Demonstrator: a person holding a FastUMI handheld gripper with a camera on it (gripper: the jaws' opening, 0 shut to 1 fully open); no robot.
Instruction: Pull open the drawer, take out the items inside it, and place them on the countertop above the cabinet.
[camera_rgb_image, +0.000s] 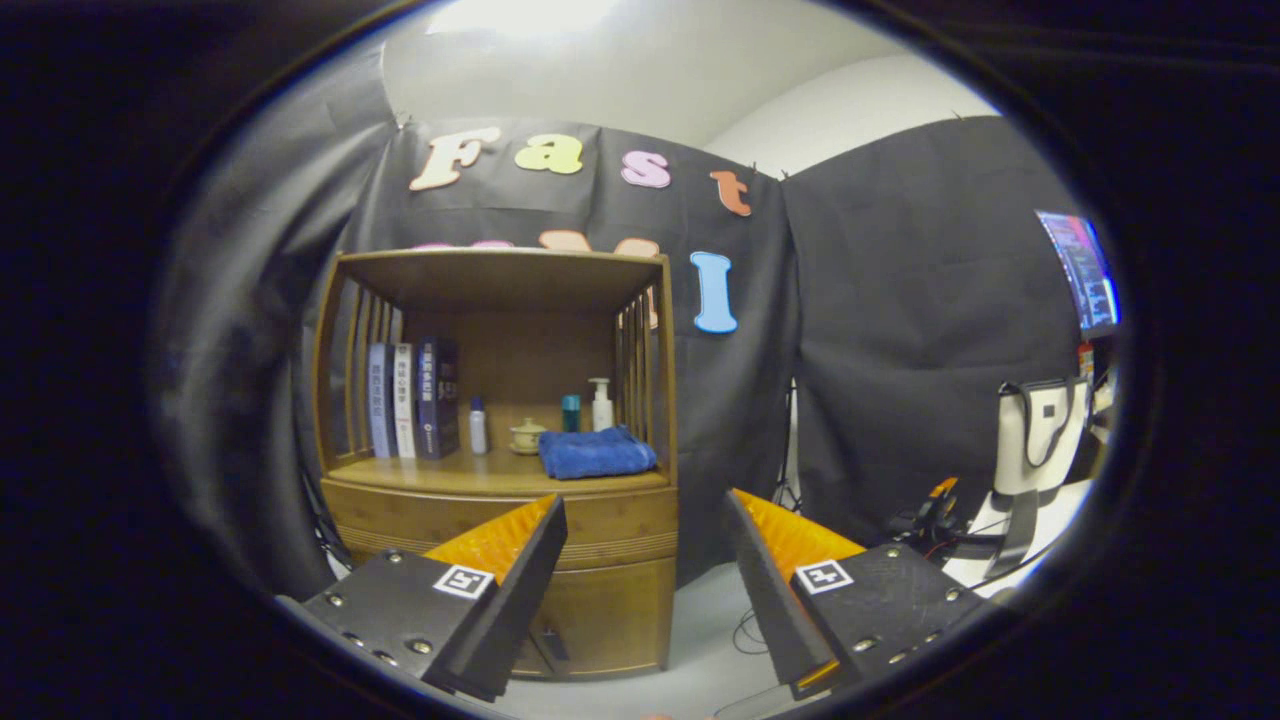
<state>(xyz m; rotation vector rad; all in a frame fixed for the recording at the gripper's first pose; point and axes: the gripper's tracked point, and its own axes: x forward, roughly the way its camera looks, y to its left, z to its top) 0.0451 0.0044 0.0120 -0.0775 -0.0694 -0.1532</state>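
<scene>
A wooden cabinet (500, 440) stands ahead and to the left of my gripper (645, 515). Its closed drawer front (610, 525) runs under the countertop (470, 478), partly behind my left finger (500, 560). On the countertop lie a folded blue towel (597, 452), a small teacup on a saucer (526, 436), a white pump bottle (601, 404), a teal bottle (570, 412), a small white bottle (478, 427) and three upright books (410, 398). My gripper is open, some way back from the cabinet, with nothing between its fingers. What is inside the drawer is hidden.
A lower cabinet door (600, 620) sits beneath the drawer. To the right, a white bag with dark straps (1035, 435) rests on a white surface with cables and an orange-handled tool (935, 505). A lit screen (1085, 270) hangs at far right. Pale floor (710, 620) lies beside the cabinet.
</scene>
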